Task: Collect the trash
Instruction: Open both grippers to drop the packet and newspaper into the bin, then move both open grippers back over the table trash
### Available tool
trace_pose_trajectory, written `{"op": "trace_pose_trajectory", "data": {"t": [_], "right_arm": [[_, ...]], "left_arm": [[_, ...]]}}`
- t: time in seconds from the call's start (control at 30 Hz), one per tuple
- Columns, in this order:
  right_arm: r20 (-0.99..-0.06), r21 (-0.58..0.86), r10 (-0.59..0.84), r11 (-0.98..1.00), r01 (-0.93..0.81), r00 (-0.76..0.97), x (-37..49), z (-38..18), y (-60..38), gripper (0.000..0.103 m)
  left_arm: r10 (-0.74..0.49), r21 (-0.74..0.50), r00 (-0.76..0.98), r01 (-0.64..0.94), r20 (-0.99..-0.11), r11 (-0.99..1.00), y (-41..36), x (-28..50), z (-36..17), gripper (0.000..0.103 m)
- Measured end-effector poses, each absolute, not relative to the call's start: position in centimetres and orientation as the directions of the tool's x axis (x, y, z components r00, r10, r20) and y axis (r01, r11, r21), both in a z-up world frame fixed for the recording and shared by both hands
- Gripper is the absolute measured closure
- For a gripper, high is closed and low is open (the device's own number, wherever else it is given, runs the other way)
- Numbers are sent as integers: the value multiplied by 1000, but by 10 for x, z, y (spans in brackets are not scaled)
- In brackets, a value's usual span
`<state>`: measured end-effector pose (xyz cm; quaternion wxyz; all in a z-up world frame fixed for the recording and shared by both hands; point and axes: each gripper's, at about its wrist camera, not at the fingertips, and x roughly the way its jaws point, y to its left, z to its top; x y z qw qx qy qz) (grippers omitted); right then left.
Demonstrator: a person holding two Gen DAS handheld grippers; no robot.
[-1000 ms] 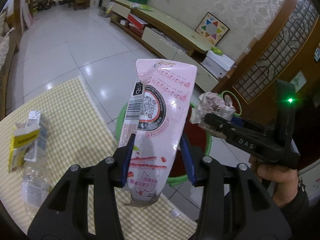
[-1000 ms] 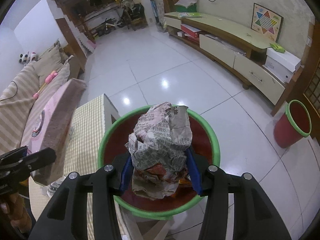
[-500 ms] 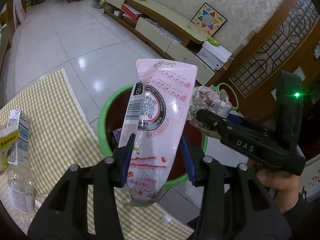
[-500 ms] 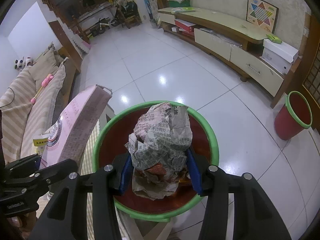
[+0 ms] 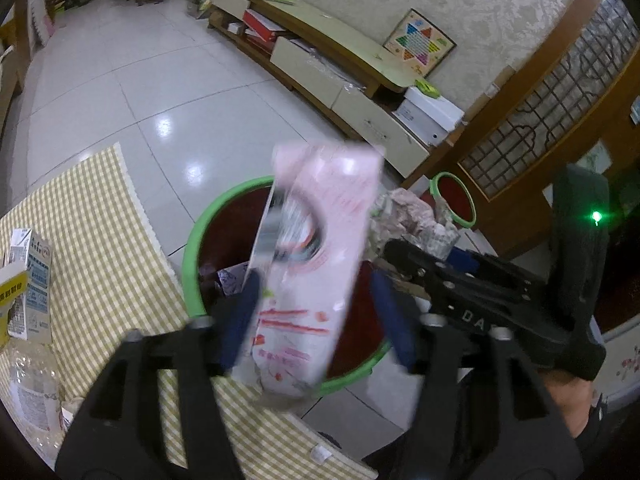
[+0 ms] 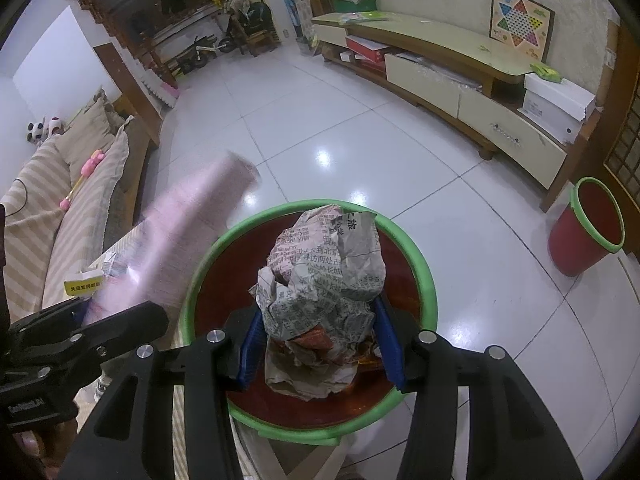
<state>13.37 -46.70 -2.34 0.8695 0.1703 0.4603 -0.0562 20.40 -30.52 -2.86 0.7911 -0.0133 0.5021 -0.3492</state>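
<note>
Left wrist view. Blurred throughout, worst on the pink package (image 5: 316, 264), its print unreadable and its lower end smeared at about 6 o'clock. Left gripper (image 5: 316, 312) at the bottom, jaws opening, blue pads (image 5: 236, 320) standing clear of the package on both sides, so loose between them rather than pinched. Behind it, the green-rimmed red bin (image 5: 192, 240), most of its mouth hidden by the package. At 3 o'clock, the right gripper's black body with a green light, its tips lost behind a wad of crumpled newspaper (image 5: 416, 216). At 9 o'clock, on the yellow checked tablecloth (image 5: 100, 248), a small drink carton (image 5: 34, 280), cut off by the frame edge; below it a clear plastic bottle (image 5: 32, 392), hard to make out. A second, smaller red bin (image 5: 454, 200) at 2 o'clock, partly hidden.

Right wrist view. Sharper. Right gripper (image 6: 320, 344) at the bottom, jaws opening, the crumpled newspaper (image 6: 328, 280) between the blue pads; left pad at the paper's edge, right pad with a sliver of gap, contact too close to call. Directly above the red bin (image 6: 424, 280), whose floor is mostly covered by the wad. At 9 o'clock, the pink package (image 6: 188, 240), a motion-smeared streak leaning toward the bin rim, above the left gripper's black finger. Second bin (image 6: 584, 228) at 3 o'clock.
</note>
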Motion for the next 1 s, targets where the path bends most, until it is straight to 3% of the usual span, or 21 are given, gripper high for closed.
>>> {"op": "trace_pose_trajectory", "data": {"t": [0.03,0.13,0.2,0.4,0.57,1.0], "right_arm": [[-820,244,57,935,257,569,134,-24,-468,50],[-825,240,58,936,256,562,134,-27,-467,44],[-826,233,54,939,253,561,134,-27,-464,32],[-820,222,38,940,258,571,136,-22,-462,16],[-817,221,31,939,262,576,137,-21,-461,9],[-821,171,92,981,90,563,151,-18,-395,7]], "left_arm": [[-568,-376,260,530,-781,760,-303,205,-29,22],[-567,-384,266,513,-780,768,-296,208,-29,17],[-566,-386,273,503,-778,773,-289,208,-28,14],[-564,-392,301,474,-769,788,-269,208,-22,7],[-538,-368,333,455,-774,811,-249,205,-17,6],[-437,-288,445,365,-782,885,-153,186,-5,6]]}}
